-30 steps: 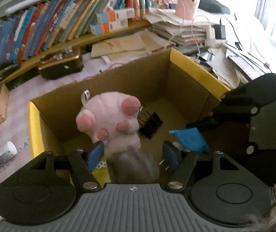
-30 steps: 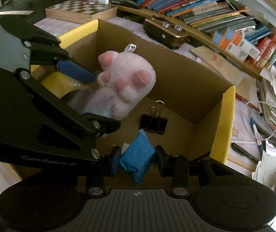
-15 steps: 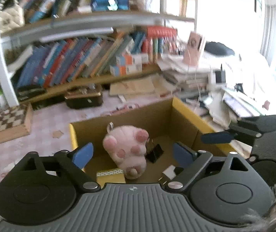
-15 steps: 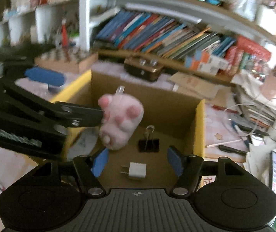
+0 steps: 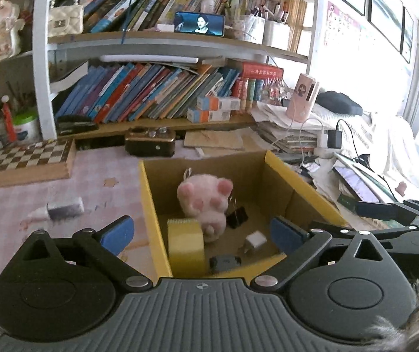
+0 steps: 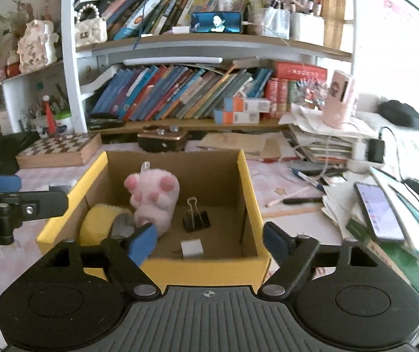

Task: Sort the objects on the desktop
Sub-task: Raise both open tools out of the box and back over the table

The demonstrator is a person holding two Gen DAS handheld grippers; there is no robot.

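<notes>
Our left gripper (image 5: 202,233) and right gripper (image 6: 208,242) hover with jaws opening, empty, above the cardboard box (image 6: 247,176) holding a pink plush paw (image 6: 153,199).

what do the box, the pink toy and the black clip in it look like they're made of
Box: corrugated cardboard by the look, matte brown inside, yellow outside and on its rims.
Pink toy: plush fabric, fuzzy nap with darker pink paw pads.
Black clip: probably painted metal, with thin wire loop handles.
</notes>
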